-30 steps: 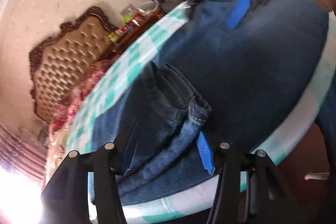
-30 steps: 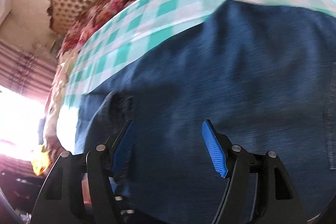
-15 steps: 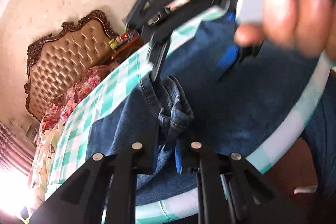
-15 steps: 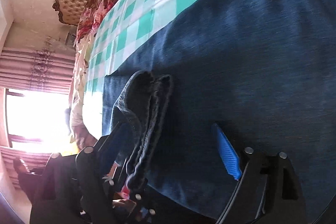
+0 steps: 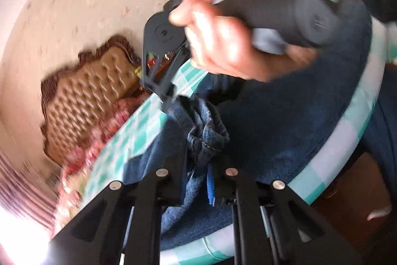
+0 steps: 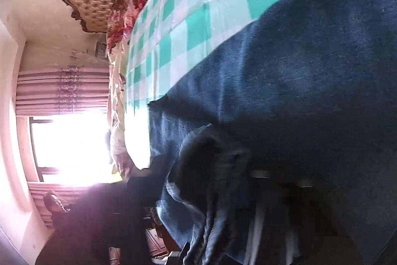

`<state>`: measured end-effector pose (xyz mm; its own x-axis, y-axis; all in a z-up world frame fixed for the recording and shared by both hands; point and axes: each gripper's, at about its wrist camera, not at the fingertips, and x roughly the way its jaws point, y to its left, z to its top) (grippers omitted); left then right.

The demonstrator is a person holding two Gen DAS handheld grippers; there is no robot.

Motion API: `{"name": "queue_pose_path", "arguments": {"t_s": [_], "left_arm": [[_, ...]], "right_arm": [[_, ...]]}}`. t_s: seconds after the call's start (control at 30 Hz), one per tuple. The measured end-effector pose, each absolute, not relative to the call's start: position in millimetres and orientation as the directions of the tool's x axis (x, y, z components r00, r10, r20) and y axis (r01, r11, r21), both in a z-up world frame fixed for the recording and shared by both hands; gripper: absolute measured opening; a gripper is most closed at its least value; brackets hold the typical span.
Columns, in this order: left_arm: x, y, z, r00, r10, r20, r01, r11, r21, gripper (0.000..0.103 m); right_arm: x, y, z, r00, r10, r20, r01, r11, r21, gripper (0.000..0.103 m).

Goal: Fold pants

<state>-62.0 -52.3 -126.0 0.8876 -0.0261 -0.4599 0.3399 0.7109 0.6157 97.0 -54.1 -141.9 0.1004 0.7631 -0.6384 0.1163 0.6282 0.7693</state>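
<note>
The left gripper (image 5: 198,165) fingers clench the bunched hem of the jeans (image 5: 285,121); the right gripper's (image 5: 165,93) grip cannot be told. The jeans lie across the checked surface (image 6: 198,16). Lift both corners level, carry them over evenly.

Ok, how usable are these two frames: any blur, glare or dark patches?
Left wrist view: motion blur smears the headboard and the person's hand; glare bottom left. Right wrist view: window blown out, foreground jeans in deep shadow, hiding the right hand-held gripper.
</note>
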Motion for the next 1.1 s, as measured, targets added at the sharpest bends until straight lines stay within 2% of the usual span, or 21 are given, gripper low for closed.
{"name": "queue_pose_path", "arguments": {"t_s": [0.07, 0.27, 0.43, 0.5, 0.7, 0.73, 0.77, 0.83, 0.87, 0.9, 0.93, 1.0, 1.1], "left_arm": [[-59, -61, -122, 0.889, -0.038, -0.456, 0.350, 0.699, 0.623, 0.012], [-51, -125, -112, 0.884, -0.150, -0.442, 0.422, 0.664, 0.618, 0.012], [-48, -168, -129, 0.844, -0.206, -0.496, 0.504, 0.622, 0.599, 0.013], [-48, -179, -141, 0.831, -0.196, -0.521, 0.524, 0.589, 0.615, 0.013], [-43, -178, -141, 0.837, -0.175, -0.518, 0.515, 0.571, 0.639, 0.013], [-43, -180, -146, 0.828, -0.171, -0.534, 0.529, 0.552, 0.644, 0.015], [-49, -182, -151, 0.817, -0.177, -0.548, 0.550, 0.523, 0.651, 0.024], [-60, -177, -144, 0.803, -0.222, -0.554, 0.579, 0.512, 0.634, 0.033], [-67, -171, -135, 0.767, -0.273, -0.580, 0.624, 0.528, 0.576, 0.036], [-69, -166, -127, 0.738, -0.305, -0.602, 0.653, 0.550, 0.521, 0.036], [-70, -158, -118, 0.714, -0.331, -0.617, 0.666, 0.594, 0.452, 0.036], [-66, -147, -109, 0.712, -0.334, -0.617, 0.648, 0.651, 0.396, 0.036], [-52, -139, -105, 0.749, -0.293, -0.595, 0.591, 0.701, 0.399, 0.036]], "right_arm": [[98, -61, -132, 0.117, 0.746, -0.656, 0.066, 0.653, 0.754, 0.016], [98, -127, -90, 0.228, 0.662, -0.714, 0.017, 0.730, 0.683, 0.015], [93, -178, -111, 0.234, 0.574, -0.785, 0.059, 0.798, 0.600, 0.015], [91, -185, -123, 0.224, 0.573, -0.788, 0.069, 0.798, 0.599, 0.014], [94, -184, -125, 0.204, 0.578, -0.790, 0.006, 0.806, 0.592, 0.015], [94, -185, -128, 0.193, 0.575, -0.795, 0.012, 0.809, 0.588, 0.016], [97, -187, -132, 0.182, 0.578, -0.796, 0.029, 0.806, 0.592, 0.017], [97, -190, -131, 0.187, 0.596, -0.781, 0.030, 0.791, 0.611, 0.030], [95, -194, -128, 0.203, 0.603, -0.772, 0.032, 0.784, 0.620, 0.041], [94, -198, -125, 0.215, 0.603, -0.768, 0.031, 0.782, 0.623, 0.047], [93, -200, -123, 0.225, 0.597, -0.770, 0.031, 0.786, 0.618, 0.048], [92, -201, -120, 0.235, 0.575, -0.784, 0.029, 0.802, 0.597, 0.050], [87, -200, -114, 0.254, 0.534, -0.806, 0.023, 0.830, 0.557, 0.051]]}}
